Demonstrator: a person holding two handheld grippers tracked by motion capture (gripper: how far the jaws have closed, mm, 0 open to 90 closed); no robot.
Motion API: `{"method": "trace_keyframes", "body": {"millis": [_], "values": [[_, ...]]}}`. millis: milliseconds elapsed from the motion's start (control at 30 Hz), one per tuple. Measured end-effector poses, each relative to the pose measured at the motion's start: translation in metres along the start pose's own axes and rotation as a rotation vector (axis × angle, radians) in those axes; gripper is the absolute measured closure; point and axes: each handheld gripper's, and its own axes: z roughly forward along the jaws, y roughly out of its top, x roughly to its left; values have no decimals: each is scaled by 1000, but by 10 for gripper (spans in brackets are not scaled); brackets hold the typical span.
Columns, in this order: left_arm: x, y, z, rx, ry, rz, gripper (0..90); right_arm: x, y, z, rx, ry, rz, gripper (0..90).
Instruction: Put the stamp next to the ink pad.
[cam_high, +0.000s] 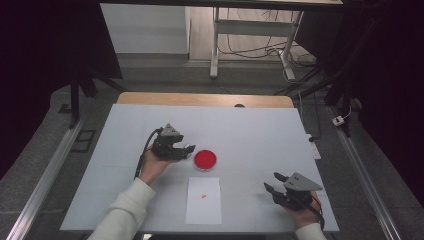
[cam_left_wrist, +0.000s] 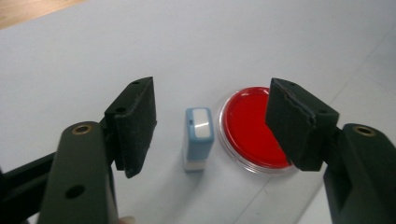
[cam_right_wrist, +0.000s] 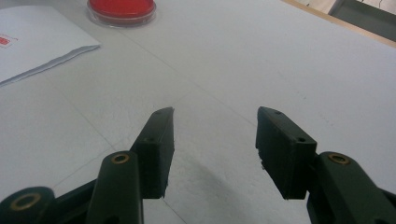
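With the left gripper (cam_left_wrist: 210, 126) jaws spread clear of the blue stamp (cam_left_wrist: 199, 135) standing upright beside the red ink pad (cam_left_wrist: 250, 128) on the counter (cam_left_wrist: 93, 60), the hand should lift straight away to avoid tipping it.

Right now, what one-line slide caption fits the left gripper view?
Left gripper open, its fingers clear of the upright blue stamp beside the red ink pad.

The right jaw of the left gripper (cam_left_wrist: 210, 135) is covering part of the red ink pad (cam_left_wrist: 247, 128); the paper's (cam_right_wrist: 32, 39) red mark is getting cut off.
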Motion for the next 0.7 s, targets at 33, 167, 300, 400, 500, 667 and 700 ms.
{"method": "trace_keyframes", "body": {"millis": [33,167,300,400,500,667,700], "values": [[-1,0,-2,-2,-5,3,329,0,0,0,-4,3,2,464],[-4,-4,-12,-9,-5,14,317,-2,1,1,-5,7,-5,460],[-5,-9,-22,-19,-9,20,312,-4,1,1,-12,16,-7,454],[-8,-13,-28,-25,-10,32,312,-6,1,2,-18,24,-2,449],[-12,-17,-36,-33,-9,45,312,-6,1,2,-18,27,-3,446],[-19,-26,-47,-34,1,72,306,-7,2,3,-20,38,-8,444],[-20,-28,-50,-38,1,73,304,-7,2,4,-18,39,-11,444]]}}
